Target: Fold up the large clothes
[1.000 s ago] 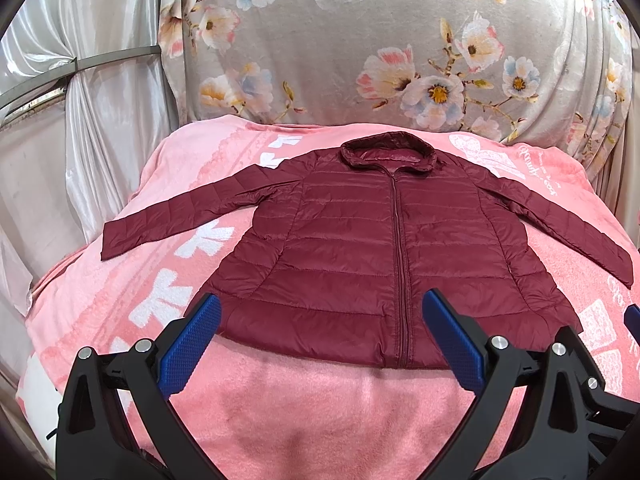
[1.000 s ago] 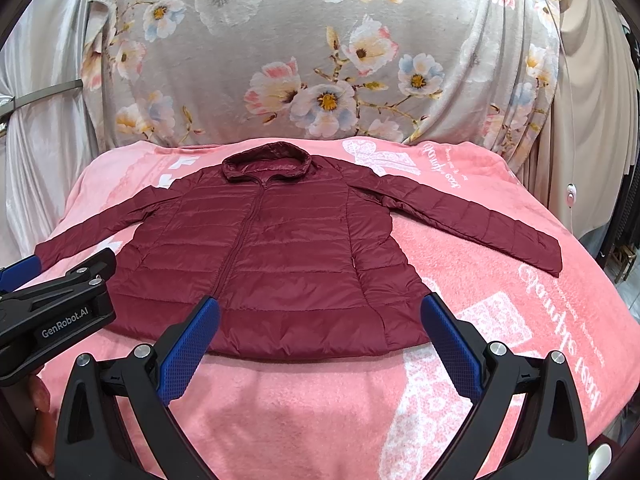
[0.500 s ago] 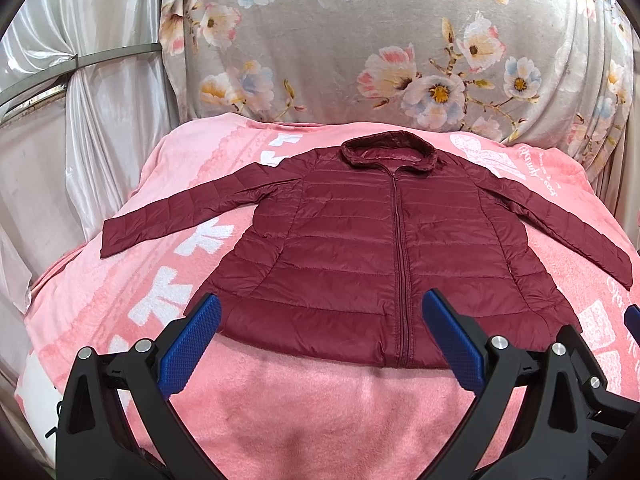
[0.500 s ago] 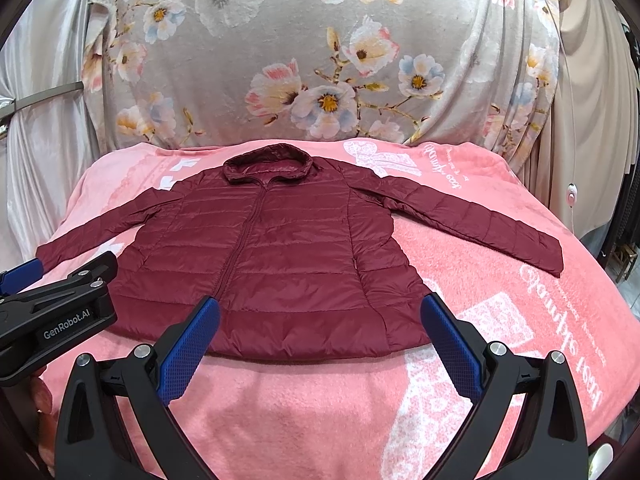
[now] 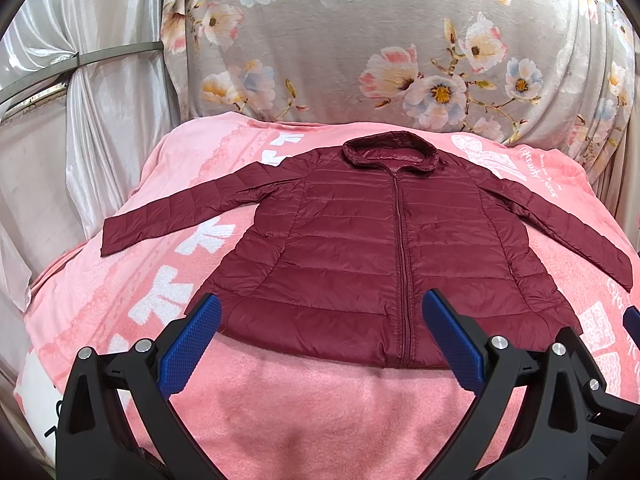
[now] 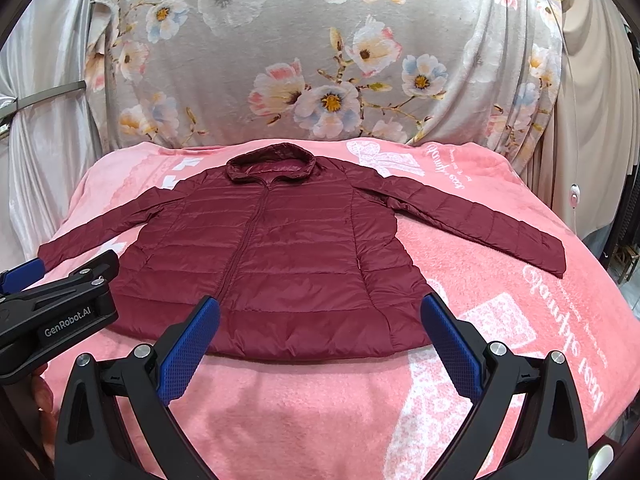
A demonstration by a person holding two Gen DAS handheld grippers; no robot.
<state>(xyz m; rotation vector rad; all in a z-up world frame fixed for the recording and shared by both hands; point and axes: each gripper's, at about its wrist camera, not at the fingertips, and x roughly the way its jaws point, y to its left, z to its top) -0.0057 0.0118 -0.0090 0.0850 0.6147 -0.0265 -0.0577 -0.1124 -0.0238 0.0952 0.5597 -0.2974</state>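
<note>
Our left fingers (image 5: 200,344) and right fingers (image 6: 192,344) are spread wide and empty, poised just short of the hem of the maroon jacket (image 5: 384,256). It lies flat, zipped, sleeves outstretched on the pink blanket (image 5: 320,408). We should pinch each sleeve near its cuff and fold inward across the chest.

A pink blanket (image 5: 304,408) fills the lower frame; behind it a grey floral cloth (image 5: 360,52), perhaps a curtain (image 5: 100,92) at left.
</note>
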